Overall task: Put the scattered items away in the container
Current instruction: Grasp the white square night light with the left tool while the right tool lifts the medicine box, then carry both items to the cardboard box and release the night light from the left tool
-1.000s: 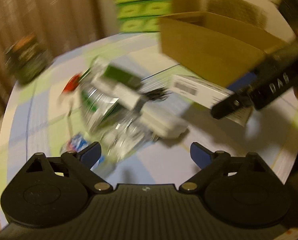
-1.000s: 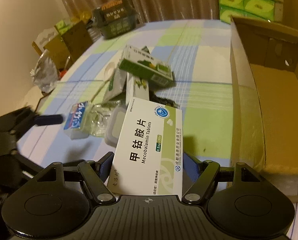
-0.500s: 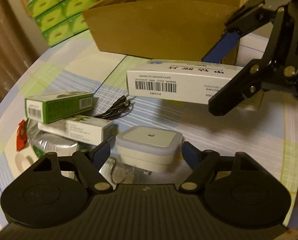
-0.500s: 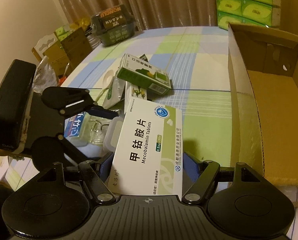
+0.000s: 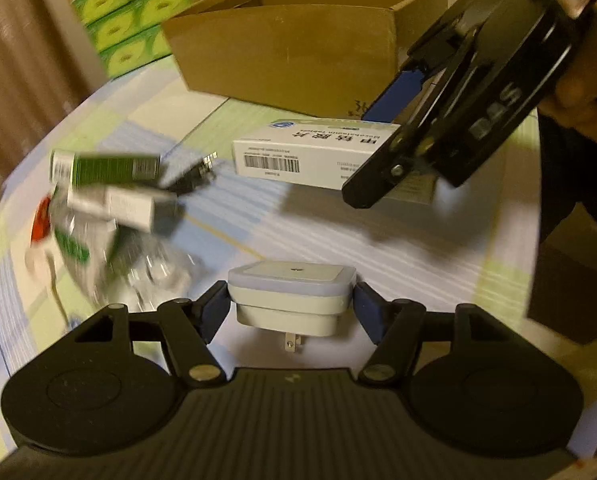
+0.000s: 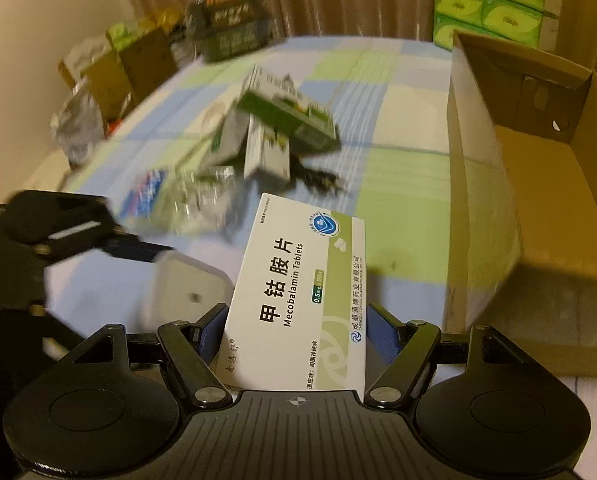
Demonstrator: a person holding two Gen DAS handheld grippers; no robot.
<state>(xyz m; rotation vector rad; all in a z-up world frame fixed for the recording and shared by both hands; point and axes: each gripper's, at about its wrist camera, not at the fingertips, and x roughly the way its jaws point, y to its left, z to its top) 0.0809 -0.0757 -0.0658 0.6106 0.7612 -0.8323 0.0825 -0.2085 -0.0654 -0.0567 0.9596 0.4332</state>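
Checked tablecloth (image 5: 378, 248) carries a blurred heap (image 6: 258, 140). Left gripper (image 5: 292, 306) clamps the plug (image 5: 292, 292); right gripper (image 6: 294, 330) clasps the tablet box (image 6: 298, 292) beside the carton (image 6: 482, 200), its interior partly cut off.

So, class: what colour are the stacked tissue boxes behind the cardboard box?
Green tissue boxes, clearest in the right wrist view.

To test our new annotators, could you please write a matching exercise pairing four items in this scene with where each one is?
Column 1:
1. Mecobalamin tablet box
2. white plug-in night light
3. cardboard box
4. green tissue packs

Column 2:
A. stacked behind the container
B. in the left claw
C. open on the table, right side
D. in the right claw

Pairs: 1-D, 2-B, 3-C, 4-A
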